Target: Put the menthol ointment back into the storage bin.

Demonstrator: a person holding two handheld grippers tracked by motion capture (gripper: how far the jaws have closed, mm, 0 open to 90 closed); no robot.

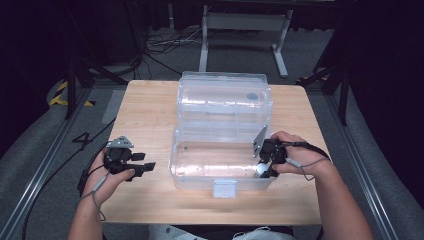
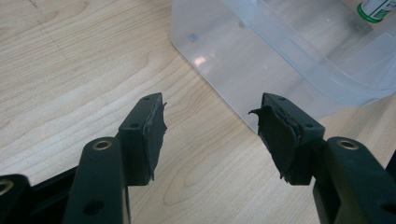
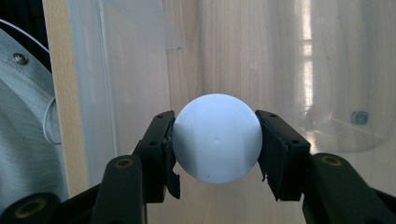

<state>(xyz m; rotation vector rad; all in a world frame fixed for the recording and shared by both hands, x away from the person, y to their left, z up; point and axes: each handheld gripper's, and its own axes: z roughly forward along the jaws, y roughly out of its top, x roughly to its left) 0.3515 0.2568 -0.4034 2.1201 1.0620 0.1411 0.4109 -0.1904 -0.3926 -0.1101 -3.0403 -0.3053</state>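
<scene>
Left gripper (image 1: 142,167) rests on the table (image 1: 150,105) left of the box (image 1: 222,182), jaws apart, nothing between them. Right gripper (image 1: 264,170) is clamped on the white ball (image 3: 216,143), held low inside the box's near right corner. Judged: ball carried in, release outstanding; lid (image 1: 225,97) stands open, closing not yet done.

The ball (image 3: 217,142) is plain white, and the right gripper (image 3: 216,149) on it is black, like the left gripper (image 2: 210,135) with its dark grey pads. The storage box (image 1: 200,170) is clear, colourless plastic with a frosted white latch (image 1: 224,188). The table (image 1: 145,115) is pale wood with a fine brown grain.
</scene>
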